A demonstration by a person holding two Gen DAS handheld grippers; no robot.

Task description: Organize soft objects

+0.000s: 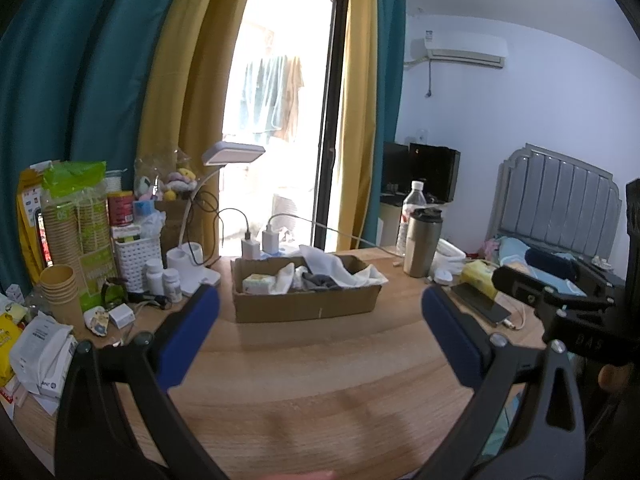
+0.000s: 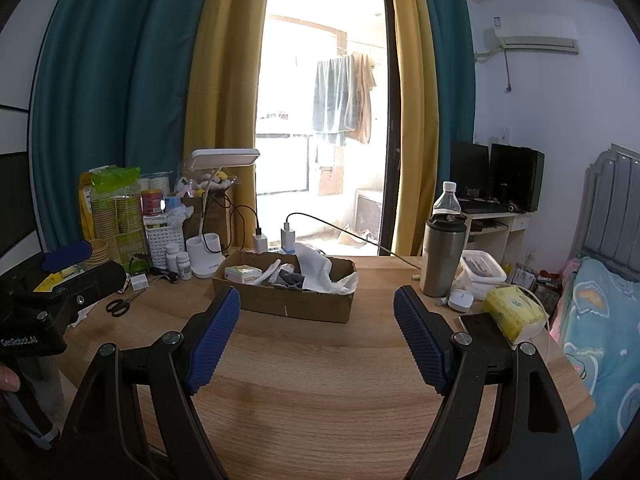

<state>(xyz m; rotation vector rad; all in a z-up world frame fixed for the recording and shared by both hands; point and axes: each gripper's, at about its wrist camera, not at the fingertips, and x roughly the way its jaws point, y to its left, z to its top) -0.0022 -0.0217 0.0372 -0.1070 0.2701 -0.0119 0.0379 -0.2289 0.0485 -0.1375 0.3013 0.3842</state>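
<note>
A low cardboard box (image 1: pixel 308 304) (image 2: pixel 280 300) stands at the far middle of the wooden desk (image 1: pixel 320 380) (image 2: pixel 320 380). It holds a white cloth (image 1: pixel 340 268) (image 2: pixel 320 272), grey fabric (image 1: pixel 318 282) (image 2: pixel 292 278), a white sock (image 1: pixel 286 276) (image 2: pixel 267 274) and a tissue pack (image 1: pixel 258 283) (image 2: pixel 240 274). My left gripper (image 1: pixel 320 304) is open and empty, short of the box. My right gripper (image 2: pixel 316 308) is open and empty, also short of the box. Each gripper shows at the edge of the other's view.
Left: paper cups (image 1: pixel 60 288), bottles (image 2: pixel 178 264), a white basket (image 1: pixel 138 256), lamp (image 2: pixel 208 252), scissors (image 2: pixel 118 307). Right: a steel tumbler (image 2: pixel 442 256), water bottle (image 1: pixel 412 208), yellow tissue pack (image 2: pixel 514 310), phone (image 1: pixel 480 304). A bed (image 2: pixel 600 320) lies past the desk's right edge.
</note>
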